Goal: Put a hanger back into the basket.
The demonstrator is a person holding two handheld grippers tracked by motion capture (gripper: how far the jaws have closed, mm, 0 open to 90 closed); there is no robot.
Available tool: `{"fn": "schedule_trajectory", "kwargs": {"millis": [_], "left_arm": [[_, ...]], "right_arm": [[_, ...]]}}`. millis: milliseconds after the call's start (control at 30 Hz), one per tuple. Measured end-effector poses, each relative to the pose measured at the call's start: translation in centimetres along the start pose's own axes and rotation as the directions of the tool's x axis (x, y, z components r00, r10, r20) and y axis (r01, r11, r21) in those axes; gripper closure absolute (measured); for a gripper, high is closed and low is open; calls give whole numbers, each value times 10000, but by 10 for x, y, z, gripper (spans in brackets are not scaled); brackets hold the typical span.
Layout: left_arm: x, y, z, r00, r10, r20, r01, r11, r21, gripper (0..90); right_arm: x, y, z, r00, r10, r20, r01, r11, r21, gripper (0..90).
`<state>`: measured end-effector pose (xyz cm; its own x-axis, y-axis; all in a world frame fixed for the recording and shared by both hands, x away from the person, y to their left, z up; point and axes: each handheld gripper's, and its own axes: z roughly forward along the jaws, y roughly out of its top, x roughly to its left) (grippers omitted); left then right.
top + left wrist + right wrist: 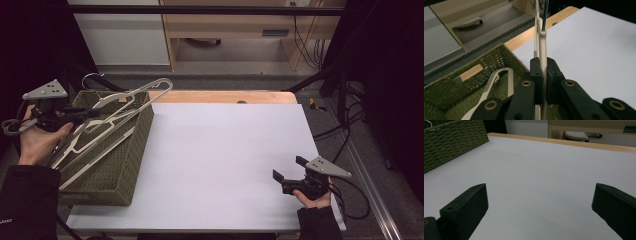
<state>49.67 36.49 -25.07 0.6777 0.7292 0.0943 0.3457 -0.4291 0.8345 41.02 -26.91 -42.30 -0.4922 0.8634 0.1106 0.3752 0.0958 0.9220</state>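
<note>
I can't read any words, numbers or signs here. There is a tiny pale mark on the dark sleeve at the bottom left of the high view. It is too small and blurry to read.

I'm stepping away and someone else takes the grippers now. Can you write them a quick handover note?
Left gripper: shut on a cream hanger, held over the green basket at the table's left.
Right gripper: open, holding nothing, above the white table at its near right.
More hangers lie in the basket.
Done: one hanger gripped.
Left: probably bring it out onto the table, then the others.
</note>
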Motion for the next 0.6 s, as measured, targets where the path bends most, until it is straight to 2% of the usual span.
{"fn": "schedule_trajectory", "kwargs": {"millis": [267, 500, 600], "left_arm": [[24, -22, -4, 9994, -262, -237, 266, 9995, 172, 856], [41, -37, -9, 9969, -672, -398, 676, 9977, 88, 856], [51, -49, -13, 9940, -918, -601, 924, 9957, 77, 856]], "right_arm": [[0, 0, 1, 10000, -48, -6, 48, 10000, 27, 10], [-1, 0, 0, 10000, -30, 39, 30, 10000, 19, 10], [-1, 0, 1, 10000, -40, 40, 39, 10000, 25, 10]]}}
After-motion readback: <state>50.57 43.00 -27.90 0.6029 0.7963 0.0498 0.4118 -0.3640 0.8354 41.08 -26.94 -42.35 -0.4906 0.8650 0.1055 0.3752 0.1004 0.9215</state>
